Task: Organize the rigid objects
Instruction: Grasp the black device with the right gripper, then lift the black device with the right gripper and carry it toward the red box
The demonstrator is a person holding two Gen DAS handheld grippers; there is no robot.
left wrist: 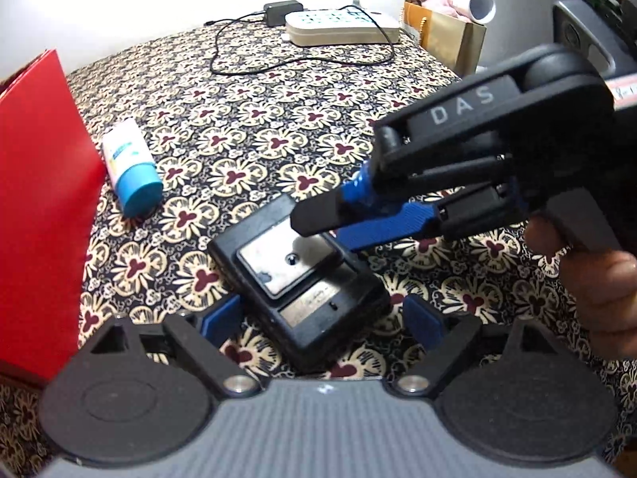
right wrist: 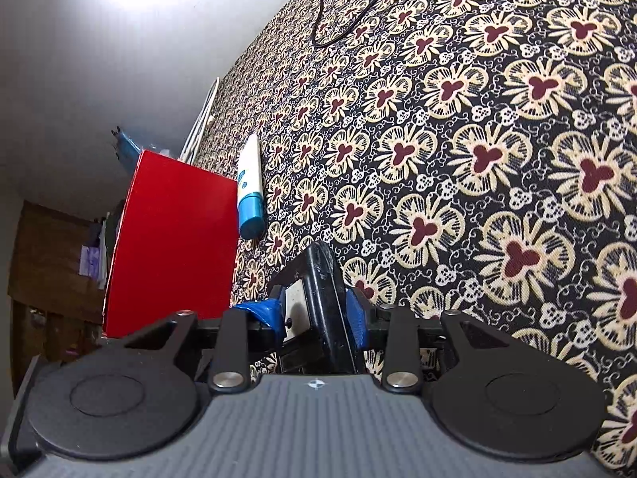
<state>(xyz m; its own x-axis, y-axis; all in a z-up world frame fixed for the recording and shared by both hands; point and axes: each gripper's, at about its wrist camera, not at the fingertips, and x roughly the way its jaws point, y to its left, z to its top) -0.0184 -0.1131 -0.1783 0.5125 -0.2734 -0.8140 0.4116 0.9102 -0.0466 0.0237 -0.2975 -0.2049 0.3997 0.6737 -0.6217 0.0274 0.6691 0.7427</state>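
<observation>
While the right gripper [left wrist: 318, 221] reaches in from the right, angled down, its blue pads [right wrist: 354, 318] flank the far end of a black flat device [left wrist: 298, 279]; contact unclear. Left gripper [left wrist: 318, 318] tilts down, jaws wide, straddling the device's near end. Device lies on a floral tablecloth [left wrist: 247, 127]; blue-capped tube [left wrist: 131, 167] and red box [left wrist: 40, 199] to the left.

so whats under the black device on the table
The black device lies on the flowered tablecloth, its far end between the right gripper jaws. Whatever is beneath its body is covered.
</observation>
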